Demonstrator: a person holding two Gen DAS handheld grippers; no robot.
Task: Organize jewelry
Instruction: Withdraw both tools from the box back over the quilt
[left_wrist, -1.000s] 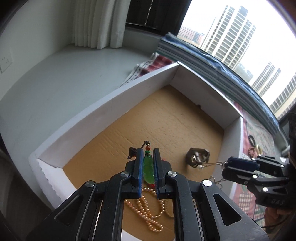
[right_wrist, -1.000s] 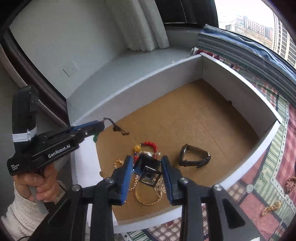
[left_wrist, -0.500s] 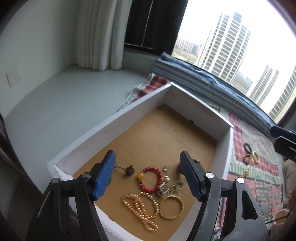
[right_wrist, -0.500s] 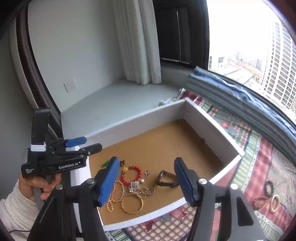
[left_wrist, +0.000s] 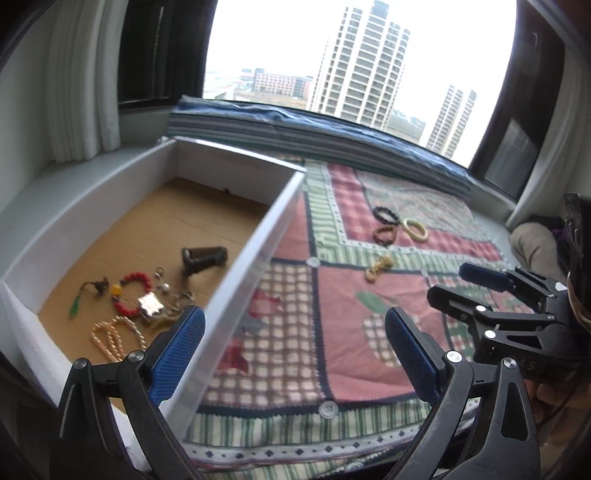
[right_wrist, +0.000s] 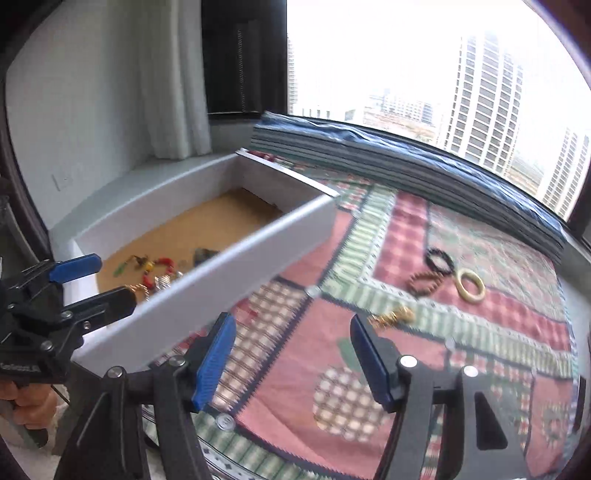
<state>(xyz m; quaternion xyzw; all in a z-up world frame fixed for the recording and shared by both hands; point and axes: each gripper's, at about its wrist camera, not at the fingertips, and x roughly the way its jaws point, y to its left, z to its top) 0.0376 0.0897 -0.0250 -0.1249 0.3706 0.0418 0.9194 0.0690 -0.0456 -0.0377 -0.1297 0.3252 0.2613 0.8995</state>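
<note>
A white box (left_wrist: 258, 254) with a cardboard floor holds a green pendant (left_wrist: 75, 306), a red bead bracelet (left_wrist: 135, 284), a pearl necklace (left_wrist: 110, 336), a silver piece (left_wrist: 150, 303) and a dark watch (left_wrist: 203, 258). On the checked cloth lie a black bead bracelet (right_wrist: 439, 260), a brown bead bracelet (right_wrist: 424, 284), a cream bangle (right_wrist: 469, 284) and a gold chain (right_wrist: 393, 316). My left gripper (left_wrist: 293, 325) hovers over the box's right wall and the cloth, its jaws opening and empty. My right gripper (right_wrist: 291, 328) is over the cloth short of the gold chain, jaws opening, empty.
The patterned cloth (left_wrist: 332, 332) covers a window seat. A folded striped blanket (left_wrist: 295, 129) lies along the window. White curtains (left_wrist: 85, 92) hang at the far left. A beige cushion (left_wrist: 532, 243) sits at the right end. A hand (right_wrist: 26, 406) holds the left gripper's handle.
The left gripper let go of the green pendant and the right let go of the silver piece in the box. Both opened wide and swung right, from over the box toward the cloth.
</note>
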